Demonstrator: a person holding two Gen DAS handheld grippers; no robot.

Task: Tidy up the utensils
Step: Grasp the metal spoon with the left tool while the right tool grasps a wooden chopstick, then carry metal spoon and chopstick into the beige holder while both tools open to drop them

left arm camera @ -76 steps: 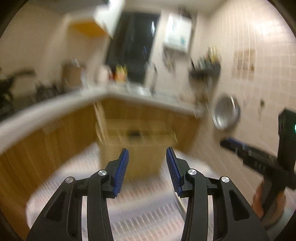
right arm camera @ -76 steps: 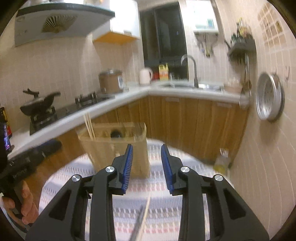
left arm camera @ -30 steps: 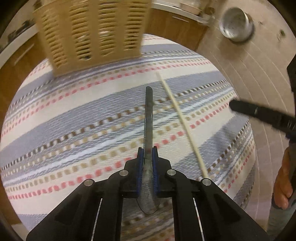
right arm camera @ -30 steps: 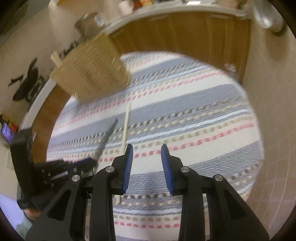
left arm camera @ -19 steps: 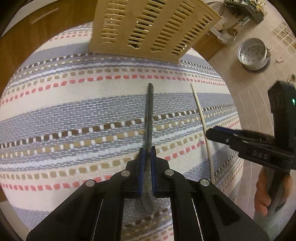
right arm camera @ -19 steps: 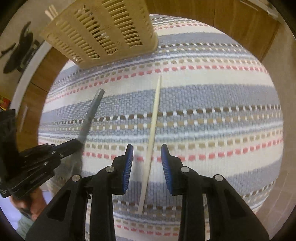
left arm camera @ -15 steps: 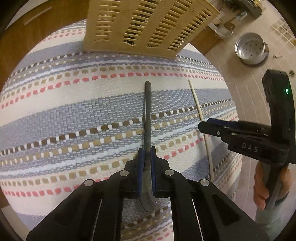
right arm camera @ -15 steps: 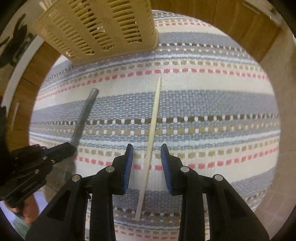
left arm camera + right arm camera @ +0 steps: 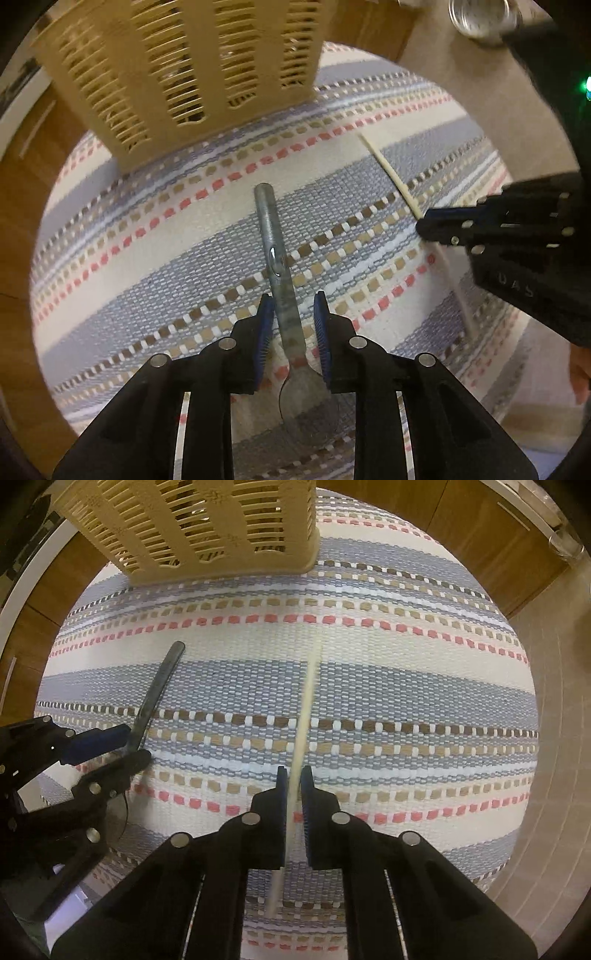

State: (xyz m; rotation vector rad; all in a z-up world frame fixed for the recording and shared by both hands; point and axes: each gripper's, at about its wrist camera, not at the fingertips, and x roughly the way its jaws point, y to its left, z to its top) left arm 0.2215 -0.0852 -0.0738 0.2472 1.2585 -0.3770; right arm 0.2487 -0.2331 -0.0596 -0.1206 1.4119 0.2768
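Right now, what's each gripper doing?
Left gripper: jaws opening, spoon between them, not pressed.
Right gripper: shut on the chopstick.

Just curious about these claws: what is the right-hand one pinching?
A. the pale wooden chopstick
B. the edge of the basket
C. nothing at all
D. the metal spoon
A: the right gripper is shut on the pale chopstick lying on the striped cloth.

Left claw (image 9: 291, 325): jaws opening, pads now clear of the spoon (image 9: 282, 295).
Right claw (image 9: 293, 797): now clamped on the chopstick (image 9: 306, 705).
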